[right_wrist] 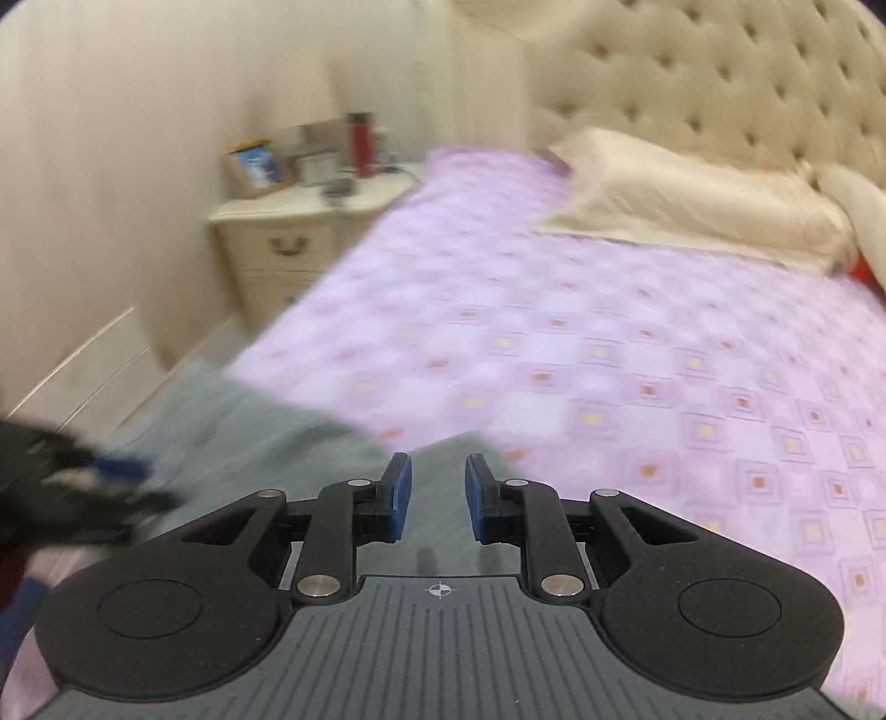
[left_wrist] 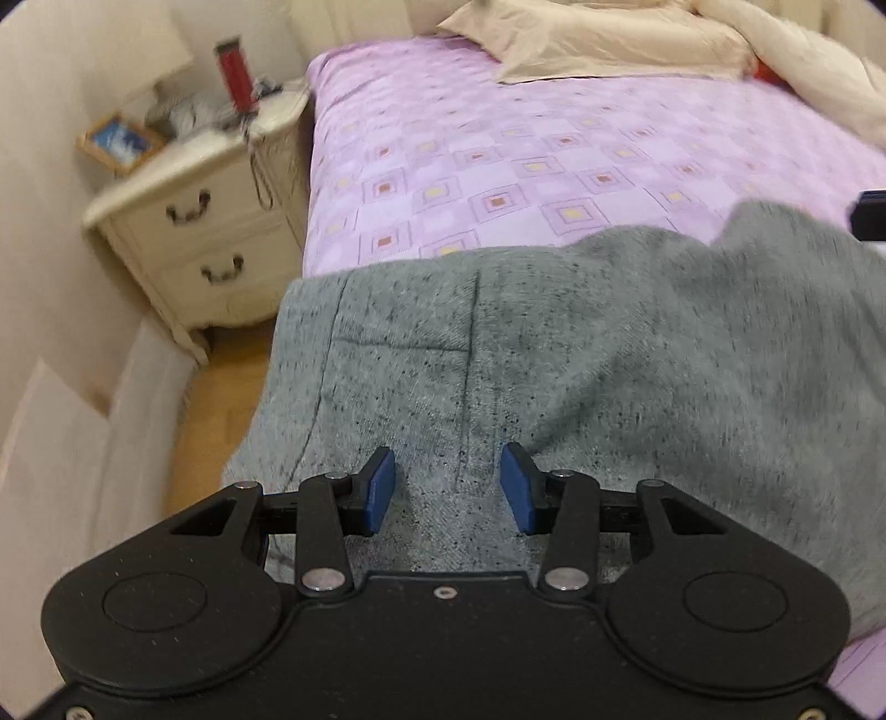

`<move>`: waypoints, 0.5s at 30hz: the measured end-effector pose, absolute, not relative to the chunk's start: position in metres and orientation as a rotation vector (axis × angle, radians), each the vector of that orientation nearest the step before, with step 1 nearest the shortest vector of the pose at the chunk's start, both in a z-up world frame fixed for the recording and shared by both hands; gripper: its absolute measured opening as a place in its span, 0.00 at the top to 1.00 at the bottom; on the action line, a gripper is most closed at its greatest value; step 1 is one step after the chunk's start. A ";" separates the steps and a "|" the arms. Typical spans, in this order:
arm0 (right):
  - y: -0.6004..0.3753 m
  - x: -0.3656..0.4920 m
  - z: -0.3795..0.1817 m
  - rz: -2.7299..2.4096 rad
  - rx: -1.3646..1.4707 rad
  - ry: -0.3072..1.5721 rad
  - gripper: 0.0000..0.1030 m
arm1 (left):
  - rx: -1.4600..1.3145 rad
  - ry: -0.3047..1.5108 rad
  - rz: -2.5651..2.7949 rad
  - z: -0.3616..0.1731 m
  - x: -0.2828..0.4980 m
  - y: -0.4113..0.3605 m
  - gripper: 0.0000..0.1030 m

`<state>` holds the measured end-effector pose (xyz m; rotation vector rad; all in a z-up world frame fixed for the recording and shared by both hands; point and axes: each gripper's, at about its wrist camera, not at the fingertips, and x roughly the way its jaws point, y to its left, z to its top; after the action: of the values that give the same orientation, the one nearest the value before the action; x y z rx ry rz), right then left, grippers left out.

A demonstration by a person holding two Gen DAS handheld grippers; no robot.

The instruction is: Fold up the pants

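Grey speckled pants (left_wrist: pixel 581 354) lie on the purple patterned bed sheet (left_wrist: pixel 498 166), near its front edge, with a pocket seam showing at the left. My left gripper (left_wrist: pixel 448 490) is open just above the pants, its blue pads on either side of a seam, holding nothing. In the right wrist view the pants (right_wrist: pixel 260 437) are blurred at the lower left. My right gripper (right_wrist: pixel 438 493) is open over the pants' edge and empty. The left gripper (right_wrist: pixel 83 487) shows there as a dark blur at the far left.
A cream nightstand (left_wrist: pixel 194 221) with a red bottle (left_wrist: pixel 235 72) and a framed picture (left_wrist: pixel 119 141) stands left of the bed. Cream pillows (left_wrist: pixel 598 39) and a tufted headboard (right_wrist: pixel 720 83) are at the far end. Wooden floor (left_wrist: pixel 216 399) lies left of the bed.
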<state>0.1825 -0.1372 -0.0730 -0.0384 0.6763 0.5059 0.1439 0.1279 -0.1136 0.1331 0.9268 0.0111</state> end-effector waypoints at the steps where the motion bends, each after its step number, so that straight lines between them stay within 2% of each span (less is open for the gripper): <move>1: -0.138 0.194 -0.076 0.502 -0.042 0.684 0.79 | 0.112 0.935 0.010 -0.113 0.147 0.131 0.49; 5: -0.146 0.223 -0.095 0.572 -0.009 0.795 0.79 | 0.103 0.930 0.003 -0.113 0.145 0.131 0.49; 8: -0.147 0.212 -0.106 0.649 -0.008 0.893 0.80 | 0.105 0.919 0.003 -0.114 0.144 0.131 0.49; 10: -0.148 0.185 -0.100 0.677 -0.052 0.809 0.92 | 0.100 0.919 0.006 -0.114 0.145 0.132 0.49; 15: -0.121 0.128 -0.103 0.775 -0.253 0.746 0.92 | 0.093 0.914 0.015 -0.115 0.144 0.130 0.49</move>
<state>0.1281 -0.1207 -0.1035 -0.2535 0.7464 0.7748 0.1436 0.1298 -0.1146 0.0927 0.9139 0.0148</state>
